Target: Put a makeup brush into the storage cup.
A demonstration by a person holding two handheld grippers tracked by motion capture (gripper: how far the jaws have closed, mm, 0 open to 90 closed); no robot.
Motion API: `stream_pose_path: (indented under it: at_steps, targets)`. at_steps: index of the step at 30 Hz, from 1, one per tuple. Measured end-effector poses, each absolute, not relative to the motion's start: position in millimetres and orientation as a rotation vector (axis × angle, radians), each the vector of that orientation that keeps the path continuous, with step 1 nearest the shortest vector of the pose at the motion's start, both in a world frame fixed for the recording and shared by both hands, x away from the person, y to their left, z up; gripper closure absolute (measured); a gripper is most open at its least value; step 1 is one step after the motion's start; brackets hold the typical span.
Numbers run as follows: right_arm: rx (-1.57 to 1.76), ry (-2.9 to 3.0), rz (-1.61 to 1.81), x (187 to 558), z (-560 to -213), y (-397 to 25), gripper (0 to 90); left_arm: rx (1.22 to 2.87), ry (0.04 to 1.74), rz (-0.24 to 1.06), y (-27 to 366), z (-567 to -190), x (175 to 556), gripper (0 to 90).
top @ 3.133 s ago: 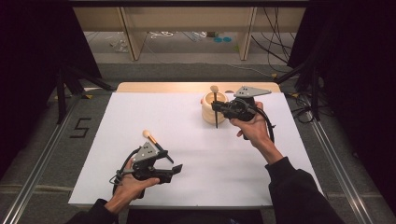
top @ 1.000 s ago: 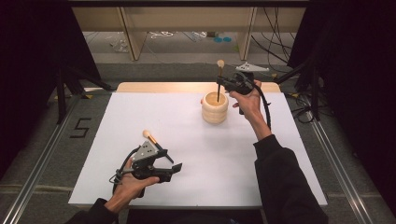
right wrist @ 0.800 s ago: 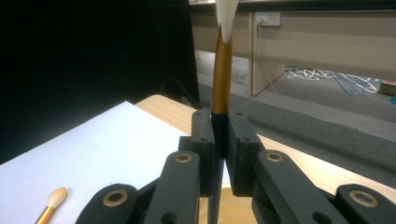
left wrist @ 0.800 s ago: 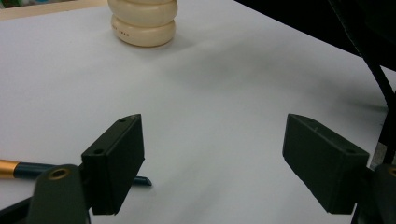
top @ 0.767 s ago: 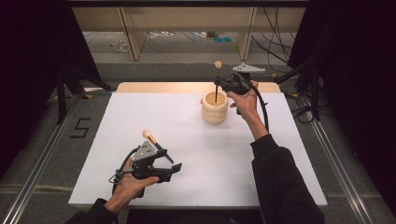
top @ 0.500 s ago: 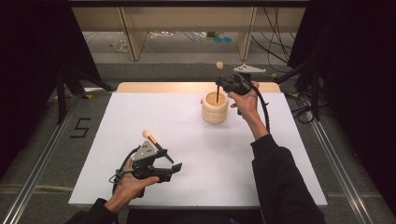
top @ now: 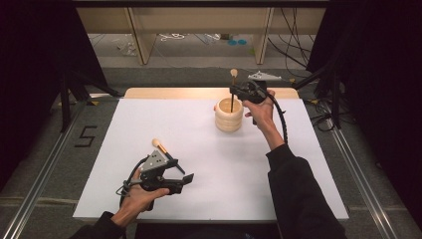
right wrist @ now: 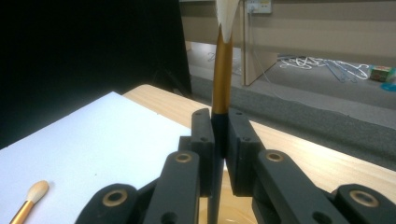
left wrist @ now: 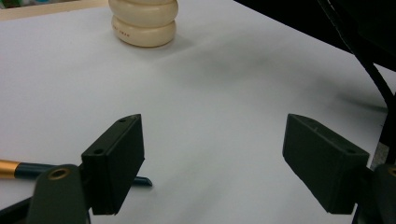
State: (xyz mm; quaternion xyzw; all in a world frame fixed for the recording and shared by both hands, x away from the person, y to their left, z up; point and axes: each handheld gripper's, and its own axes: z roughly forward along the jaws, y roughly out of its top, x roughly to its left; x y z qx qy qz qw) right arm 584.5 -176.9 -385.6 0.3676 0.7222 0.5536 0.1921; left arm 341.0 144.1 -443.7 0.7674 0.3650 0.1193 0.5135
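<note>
Nearest the person, the left hand (top: 142, 191) rests low on the white board (top: 209, 149), holding the left gripper (top: 186, 178) level with its jaws pointing toward the person's right. In the left gripper view the two black jaws stand wide apart with only bare board between them. Just behind and to the outer side of this gripper lies a makeup brush (top: 164, 151) on the board; the high view shows its pale bristle tip pointing away from the person, while its handle runs partly under the gripper's grey plate. In the left gripper view only a short gold and dark length of it (left wrist: 18, 169) shows, passing behind the left jaw pad, the rest cut off at the frame's edge.

Ahead of those open jaws, well apart, stands a cream ribbed holder (top: 229, 115); in the left gripper view its top is cut off by the frame (left wrist: 143, 21).

Farther on, the person's right arm reaches forward from a dark sleeve, the right hand (top: 260, 108) raised just beside the holder. The right gripper (top: 233, 90) is clamped on a second brush (top: 232, 89), which stands upright with its lower end going down into the holder and its pale tip up. In the right gripper view the jaws press together on the dark handle (right wrist: 219, 128) below the gold ferrule; the bristles run out of the top of that frame, and the holder's rim is barely made out beneath the jaws. Whether the brush's end touches the holder's bottom cannot be told.
</note>
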Motion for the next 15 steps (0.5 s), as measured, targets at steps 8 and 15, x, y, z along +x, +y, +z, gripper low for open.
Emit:
stream_pose_path:
  at_steps: [8,15]
  targets:
    - [1.052,2.038,1.535,585.6,-392.1,-176.9,82.9,1.846,0.881,0.288,144.3,-443.7,341.0,20.5]
    - [1.060,2.054,1.511,586.6,-398.8,-174.9,82.9,1.845,0.882,0.288,144.0,-443.9,341.0,20.5]
